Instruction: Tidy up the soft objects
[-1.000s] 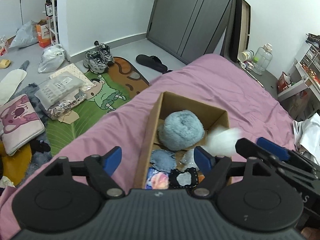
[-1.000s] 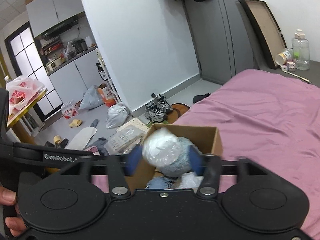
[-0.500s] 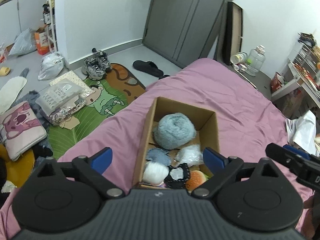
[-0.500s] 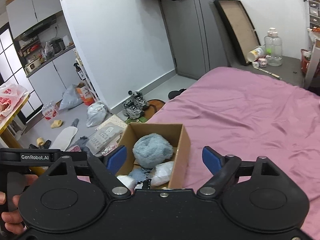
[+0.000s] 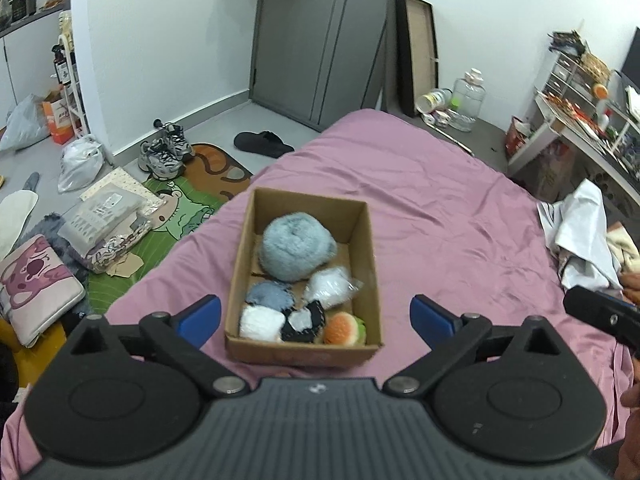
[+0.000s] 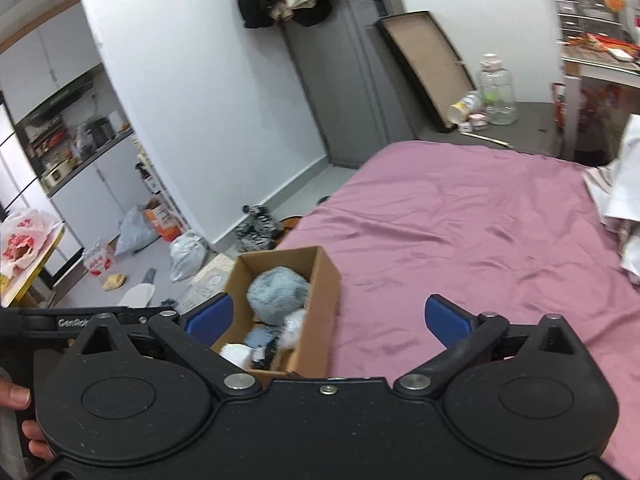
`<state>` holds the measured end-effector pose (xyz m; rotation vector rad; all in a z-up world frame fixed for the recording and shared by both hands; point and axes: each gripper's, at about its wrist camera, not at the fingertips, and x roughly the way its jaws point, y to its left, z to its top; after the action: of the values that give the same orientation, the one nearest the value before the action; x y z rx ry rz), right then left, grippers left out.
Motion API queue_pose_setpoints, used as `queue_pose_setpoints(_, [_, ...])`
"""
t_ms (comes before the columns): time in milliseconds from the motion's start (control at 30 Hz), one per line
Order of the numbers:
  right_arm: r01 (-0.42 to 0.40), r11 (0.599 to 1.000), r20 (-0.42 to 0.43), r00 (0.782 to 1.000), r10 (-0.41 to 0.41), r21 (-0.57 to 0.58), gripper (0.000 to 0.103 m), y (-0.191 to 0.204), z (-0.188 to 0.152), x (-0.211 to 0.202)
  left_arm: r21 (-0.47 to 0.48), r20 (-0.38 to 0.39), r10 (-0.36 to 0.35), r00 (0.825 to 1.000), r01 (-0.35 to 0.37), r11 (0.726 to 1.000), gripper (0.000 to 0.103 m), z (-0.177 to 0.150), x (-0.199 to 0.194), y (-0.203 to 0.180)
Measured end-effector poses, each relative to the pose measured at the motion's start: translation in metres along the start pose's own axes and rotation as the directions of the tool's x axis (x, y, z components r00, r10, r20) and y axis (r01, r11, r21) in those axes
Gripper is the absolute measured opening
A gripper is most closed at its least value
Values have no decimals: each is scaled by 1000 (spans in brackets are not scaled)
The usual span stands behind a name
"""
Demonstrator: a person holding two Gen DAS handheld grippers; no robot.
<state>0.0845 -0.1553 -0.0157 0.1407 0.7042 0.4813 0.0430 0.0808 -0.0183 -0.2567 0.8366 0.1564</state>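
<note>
A cardboard box [image 5: 241, 264] sits on the pink bed [image 5: 440, 216]. It holds a fluffy grey-blue ball [image 5: 294, 250], a bagged white pom [image 5: 330, 289], a small blue-grey pom [image 5: 267, 295], a white pom [image 5: 260, 323], a black-and-white piece [image 5: 303, 321] and an orange burger toy [image 5: 345, 330]. My left gripper [image 5: 316, 320] is open and empty, held above the box's near end. My right gripper [image 6: 327, 316] is open and empty, to the right of the box [image 6: 322, 300]. The grey-blue ball [image 6: 276, 294] also shows in the right wrist view.
The floor left of the bed holds a green cartoon mat [image 5: 176, 208], sneakers [image 5: 164, 152], a slipper [image 5: 262, 143], packages [image 5: 104, 220] and bags [image 5: 78, 162]. White clothes [image 5: 580, 240] lie at the bed's right edge. A desk [image 5: 592, 128] stands at the right.
One second ago my right gripper held a white pom over the box. It has let go, the pom now lies in the box, and both grippers have drawn back and up.
</note>
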Motion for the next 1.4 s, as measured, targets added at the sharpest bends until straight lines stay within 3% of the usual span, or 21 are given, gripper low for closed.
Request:
queue_pose_setpoints(333, [22, 1000, 6, 1000, -22, 16, 103, -24, -17, -24, 36, 2, 15, 1000, -15, 999, 100, -23, -17, -24])
queue_pose_setpoints(767, [-31, 1000, -19, 999, 31, 3, 103, -27, -41, -48, 76, 14, 42, 999, -43, 996, 100, -42, -38, -48])
queue_pose_setpoints(1400, [7, 1000, 25, 1000, -7, -6, 103, -26, -50, -68, 55, 35, 34, 999, -36, 998, 100, -54, -55, -47])
